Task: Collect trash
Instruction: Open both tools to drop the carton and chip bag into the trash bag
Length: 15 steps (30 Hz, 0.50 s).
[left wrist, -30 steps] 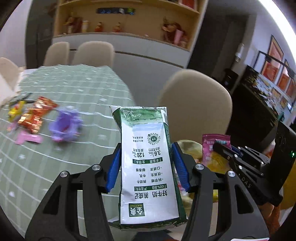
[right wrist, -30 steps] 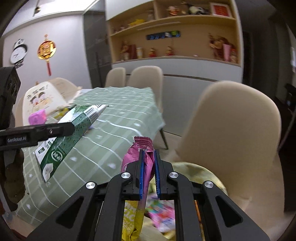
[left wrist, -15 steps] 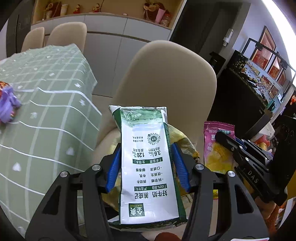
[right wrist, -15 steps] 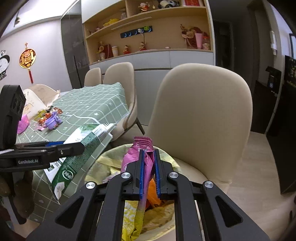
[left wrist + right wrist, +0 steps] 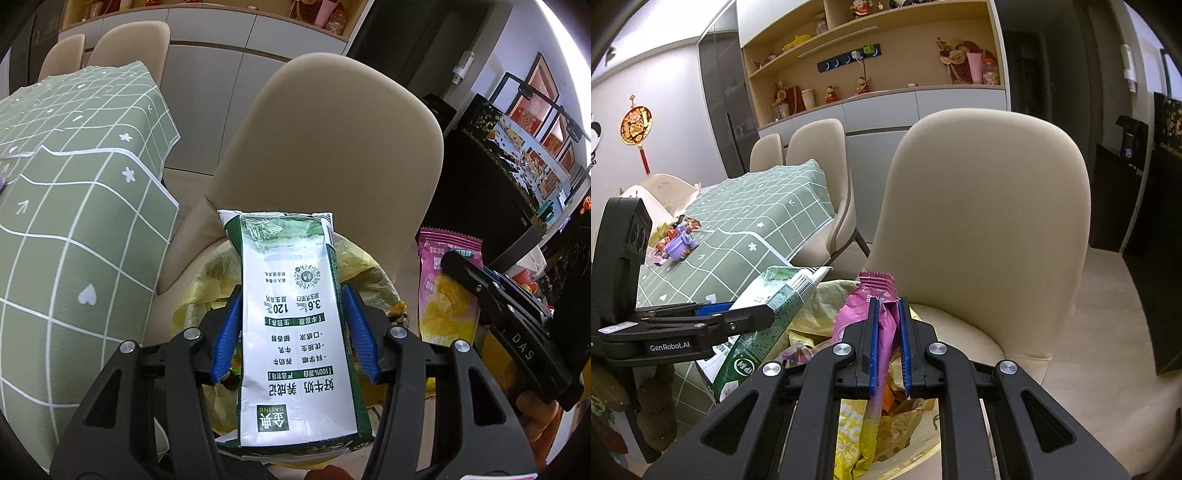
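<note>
My left gripper [image 5: 291, 332] is shut on a green and white milk carton [image 5: 295, 325], its blue pads pressing both sides. The carton [image 5: 768, 317] hangs over a bin lined with a yellow bag [image 5: 207, 295] that stands on a beige chair seat. My right gripper [image 5: 888, 345] is shut on a pink and yellow snack wrapper [image 5: 875, 299], also over the yellow bag [image 5: 827, 295], which holds several wrappers. In the left wrist view the snack wrapper [image 5: 443, 295] shows at the right in the right gripper [image 5: 461, 269]. The left gripper [image 5: 738, 314] reaches in from the left in the right wrist view.
The beige chair back [image 5: 982, 206] rises just behind the bin. A table with a green checked cloth [image 5: 74, 221] stands to the left, with a purple toy [image 5: 679, 245] and loose wrappers on it. More chairs [image 5: 816, 147] and a shelf wall lie behind.
Both grippers have swung away from the table and sunk toward the bin on the chair, each still holding its piece. The chair back now fills the middle of both views.
</note>
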Each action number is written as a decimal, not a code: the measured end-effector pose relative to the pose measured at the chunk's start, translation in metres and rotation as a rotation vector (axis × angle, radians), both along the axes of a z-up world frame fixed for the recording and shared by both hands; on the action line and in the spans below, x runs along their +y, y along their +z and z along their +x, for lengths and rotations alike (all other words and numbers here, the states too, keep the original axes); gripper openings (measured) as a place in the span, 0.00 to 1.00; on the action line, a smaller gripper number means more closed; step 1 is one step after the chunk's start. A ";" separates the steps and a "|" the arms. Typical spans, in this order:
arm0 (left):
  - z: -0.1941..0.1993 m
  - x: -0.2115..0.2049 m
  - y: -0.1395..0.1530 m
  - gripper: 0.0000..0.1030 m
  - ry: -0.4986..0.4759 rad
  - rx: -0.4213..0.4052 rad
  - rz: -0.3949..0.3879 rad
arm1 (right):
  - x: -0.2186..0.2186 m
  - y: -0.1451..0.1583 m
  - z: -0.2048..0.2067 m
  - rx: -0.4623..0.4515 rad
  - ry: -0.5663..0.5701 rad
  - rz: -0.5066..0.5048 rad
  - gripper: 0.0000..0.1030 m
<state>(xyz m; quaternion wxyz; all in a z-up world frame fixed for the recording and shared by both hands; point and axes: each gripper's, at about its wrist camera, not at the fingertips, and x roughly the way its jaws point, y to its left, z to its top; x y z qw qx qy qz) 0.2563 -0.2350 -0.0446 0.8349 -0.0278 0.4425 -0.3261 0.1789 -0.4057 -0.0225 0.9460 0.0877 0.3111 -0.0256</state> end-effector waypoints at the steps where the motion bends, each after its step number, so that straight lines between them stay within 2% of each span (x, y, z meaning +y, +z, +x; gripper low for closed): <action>1: 0.001 -0.001 -0.001 0.49 -0.002 0.001 0.001 | 0.001 0.000 0.000 0.001 -0.002 0.002 0.11; 9: 0.008 -0.010 -0.013 0.51 -0.026 0.052 -0.019 | -0.005 -0.006 0.007 0.013 -0.007 0.016 0.11; 15: 0.009 0.006 0.000 0.51 -0.001 0.051 -0.040 | -0.001 -0.011 0.018 0.025 0.012 0.026 0.11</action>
